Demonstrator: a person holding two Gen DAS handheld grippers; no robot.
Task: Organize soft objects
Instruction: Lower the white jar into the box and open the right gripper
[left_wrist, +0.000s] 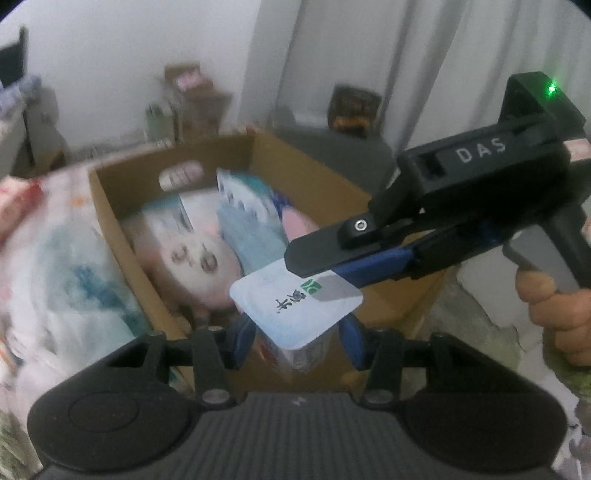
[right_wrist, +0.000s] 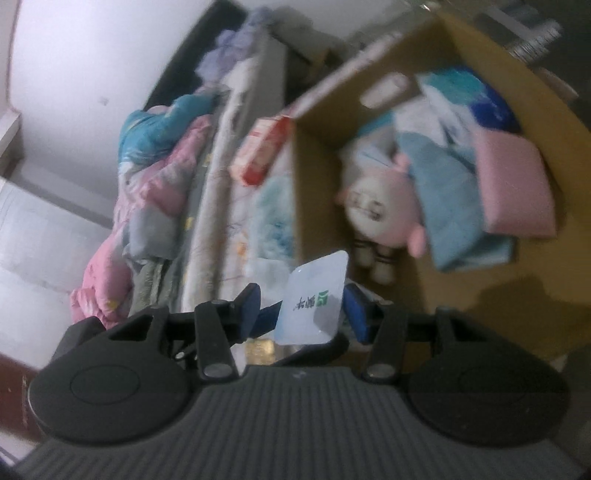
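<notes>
On the left, a bed with a printed quilt (left_wrist: 55, 258) lies beside the cardboard box (left_wrist: 122, 236), and a red and white carton (right_wrist: 264, 147) rests on the bedding close to the box's left wall. Inside the box, near its left wall, a pink plush toy (left_wrist: 188, 258) lies face up; to the right of it stand light blue soft packs (left_wrist: 247, 218), and a pink pad (right_wrist: 513, 188) leans toward the right wall.

Over the near edge of the box hangs a small white tissue pack (left_wrist: 295, 306) with green and black print. Both tools meet on it. The left gripper (left_wrist: 295, 332) has its blue fingers (left_wrist: 242, 341) standing on each side of the pack's lower part, but I cannot tell if they really press it or only flank it. The right gripper (left_wrist: 321, 266) comes in from the right side, and its black and blue fingers are closed together on the top edge of the pack, pinching it. The right wrist view is blurred but agrees: the pack stands between the right gripper's fingers.

I judge this to be a handover, or a two-handed carry, just before placing; several soft things are already in the box. The next move calls for one gripper to let go cleanly, then for the other to lower the pack into the free corner at the near edge, in front of the plush toy
</notes>
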